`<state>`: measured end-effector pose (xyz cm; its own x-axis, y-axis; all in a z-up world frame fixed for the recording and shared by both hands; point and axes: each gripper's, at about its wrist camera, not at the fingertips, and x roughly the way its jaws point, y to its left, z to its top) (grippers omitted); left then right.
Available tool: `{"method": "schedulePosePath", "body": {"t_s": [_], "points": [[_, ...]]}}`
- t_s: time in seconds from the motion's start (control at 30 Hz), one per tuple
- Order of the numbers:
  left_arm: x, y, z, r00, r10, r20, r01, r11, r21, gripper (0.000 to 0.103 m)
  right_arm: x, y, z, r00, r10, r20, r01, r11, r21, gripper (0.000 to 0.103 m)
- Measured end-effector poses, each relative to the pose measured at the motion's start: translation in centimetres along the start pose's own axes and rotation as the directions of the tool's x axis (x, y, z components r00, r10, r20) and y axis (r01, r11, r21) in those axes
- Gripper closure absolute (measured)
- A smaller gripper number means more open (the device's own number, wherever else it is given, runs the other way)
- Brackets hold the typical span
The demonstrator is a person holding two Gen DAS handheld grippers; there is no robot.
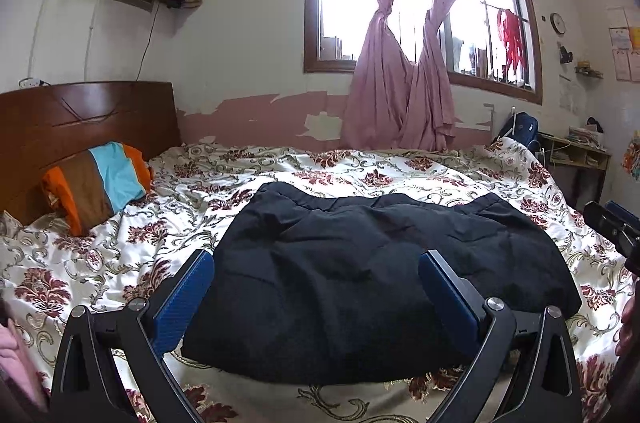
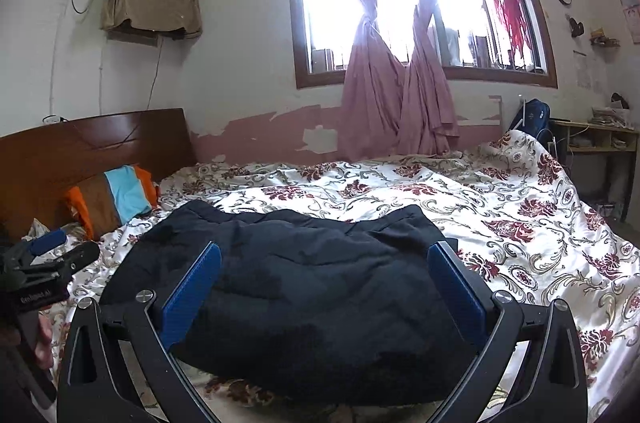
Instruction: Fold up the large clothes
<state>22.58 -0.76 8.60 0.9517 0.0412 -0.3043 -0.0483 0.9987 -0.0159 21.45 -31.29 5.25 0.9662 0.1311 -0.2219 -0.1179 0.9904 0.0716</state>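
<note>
Left wrist view: the left gripper has its blue-padded fingers set wide apart, clamped on nothing, poised above the near part of a dark folded garment. The garment lies as a thick, roughly rectangular bundle on the flowered bedspread, near the front edge of the bed and about midway across it. At the right border of this view the right gripper shows in part. Right wrist view: the right gripper likewise has its fingers spread, holding nothing, above the same garment, which fills the space between them. The left gripper shows at the left border, beside the garment's left edge; whether it touches the cloth cannot be told. Farther off, a striped pillow leans on the wooden headboard. Behind the bed, pink curtains hang knotted before a window, and a desk stands at the far right corner.
</note>
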Motion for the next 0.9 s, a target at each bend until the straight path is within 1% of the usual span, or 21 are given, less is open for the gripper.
{"method": "schedulePosePath", "body": {"t_s": [0.17, 0.33, 0.5, 0.7, 0.9], "points": [[-1.7, -0.2, -0.1, 1.000, -0.003, 0.020, 0.003, 1.000, 0.005, 0.000, -1.2, 1.4, -0.5, 1.000, 0.013, 0.008, -0.013, 1.000, -0.025, 0.002], [-2.9, -0.5, 0.0, 1.000, -0.003, 0.028, 0.003, 1.000, 0.026, 0.000, -2.4, 2.8, -1.0, 0.999, 0.043, 0.002, -0.043, 0.997, -0.056, 0.002], [-3.5, -0.3, -0.8, 1.000, -0.002, 0.015, 0.001, 1.000, 0.024, 0.000, -3.4, 3.3, -1.7, 0.999, 0.054, -0.007, -0.055, 0.998, -0.043, 0.002], [-3.9, 0.1, -1.8, 1.000, 0.003, -0.012, -0.002, 1.000, 0.018, 0.000, -4.0, 3.7, -2.9, 0.998, 0.046, -0.031, -0.048, 0.998, -0.047, 0.002], [-4.7, 0.8, -2.2, 1.000, 0.007, -0.025, -0.007, 1.000, -0.002, 0.000, -4.9, 4.2, -3.0, 0.998, 0.045, -0.038, -0.047, 0.998, -0.052, 0.002]]}}
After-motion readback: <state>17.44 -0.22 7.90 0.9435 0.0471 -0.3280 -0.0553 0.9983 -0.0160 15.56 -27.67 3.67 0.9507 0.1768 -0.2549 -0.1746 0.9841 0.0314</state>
